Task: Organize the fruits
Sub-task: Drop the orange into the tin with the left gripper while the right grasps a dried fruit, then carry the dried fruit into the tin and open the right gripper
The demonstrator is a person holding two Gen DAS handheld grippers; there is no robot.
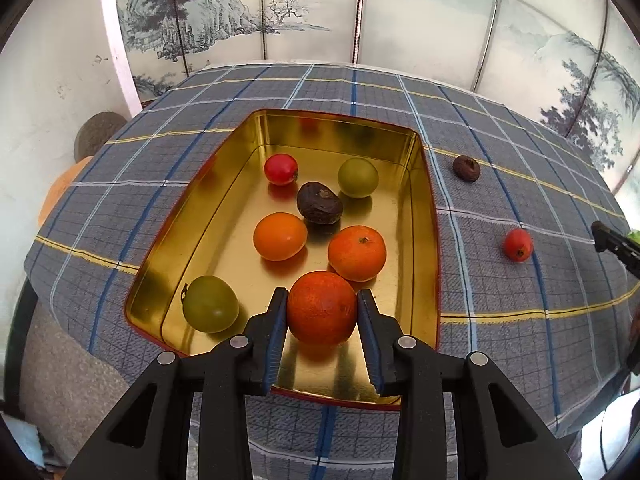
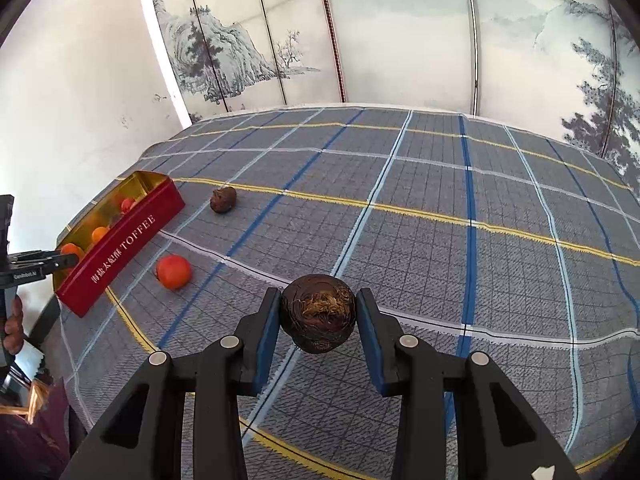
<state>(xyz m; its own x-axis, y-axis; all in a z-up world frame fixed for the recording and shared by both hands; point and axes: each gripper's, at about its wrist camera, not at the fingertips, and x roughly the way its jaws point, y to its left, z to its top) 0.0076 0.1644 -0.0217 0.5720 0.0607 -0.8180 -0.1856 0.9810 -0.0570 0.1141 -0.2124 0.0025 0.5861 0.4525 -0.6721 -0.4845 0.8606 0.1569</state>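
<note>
L gripper [image 1: 322, 300] is nearly closed, both blue pads pressed on an orange [image 1: 321, 307], held just over the near end of the gold tin [image 1: 428, 216]; can't tell if the orange touches the tin floor. Tin sits on the plaid cloth [image 1: 520, 320] toward its left edge, red outside w/ "TOFFEE" on the side in the R view. Inside the tin: green fruit [image 1: 209, 309] in the near left corner, two more oranges mid-tin, one left [image 1: 280, 236] and one right [image 1: 357, 253], the right one just behind the held one; a dark brown fruit [image 1: 320, 203] beyond them, a small red fruit [image 1: 281, 169] and a 2nd green one [image 1: 357, 178] toward the far end. Outside the tin, on the cloth to its right: a brown fruit [image 1: 466, 168] near the far right corner of the tin, and a red fruit [image 1: 518, 244] further right and nearer, well apart from the tin wall. R gripper [image 2: 317, 308] is also nearly closed, pads clamped on a dark brown, fibrous round fruit [image 2: 318, 314], held above the cloth mid-table, well apart from the tin. R gripper tip shows at the right edge of the L view. A hand on the L gripper's handle shows at the left edge of the R view.
</note>
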